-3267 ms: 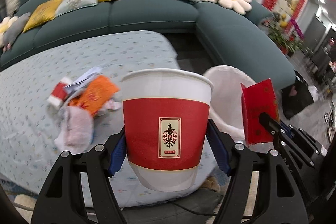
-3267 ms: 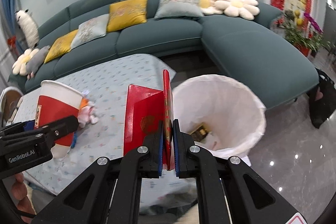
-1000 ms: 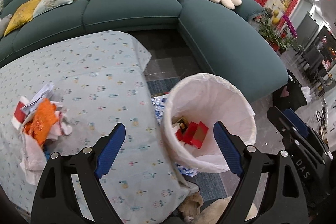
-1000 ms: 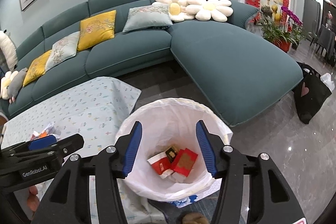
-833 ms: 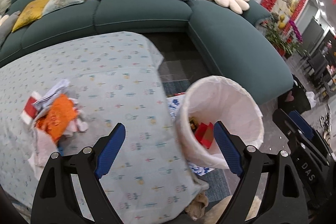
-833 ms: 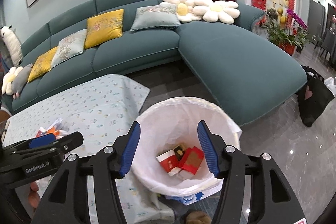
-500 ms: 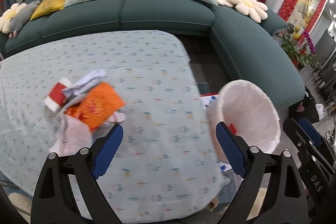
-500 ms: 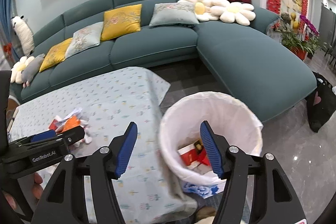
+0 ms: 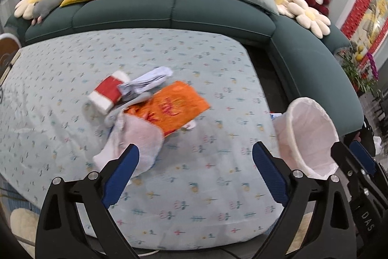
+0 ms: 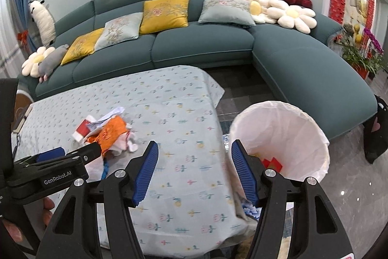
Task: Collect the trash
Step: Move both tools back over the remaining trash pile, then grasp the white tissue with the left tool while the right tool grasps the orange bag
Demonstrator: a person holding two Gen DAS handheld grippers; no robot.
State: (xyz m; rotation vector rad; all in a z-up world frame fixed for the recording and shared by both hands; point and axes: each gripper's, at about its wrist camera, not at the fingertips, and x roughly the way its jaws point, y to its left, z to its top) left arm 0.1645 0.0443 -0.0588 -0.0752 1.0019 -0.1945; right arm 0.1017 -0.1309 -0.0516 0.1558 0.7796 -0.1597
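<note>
Both claws are empty: the left gripper (image 9: 195, 169) has just been spreading its jaws and now stands wide over the tablecloth with nothing between them, and the right gripper (image 10: 194, 170) hangs half open, also holding nothing.

The trash still to collect is a small heap on the table (image 9: 72, 142): an orange packet (image 9: 169, 111) lying flat on top, a pale crumpled plastic bag (image 9: 138, 137) at the near side, a red-and-white carton (image 9: 109, 92) at the far side and some folded white paper (image 9: 148, 81) beside it.

It all looks light. The bag seems soft and likely slippery, so I would pinch a bunched fold rather than a loose edge. The packet looks thin and limp; best taken by its free corner. The carton seems stiff enough to grip across its sides.

The lined bin (image 10: 281, 140) stands just off the table's right end, with the teal sofa (image 10: 201, 45) behind.
</note>
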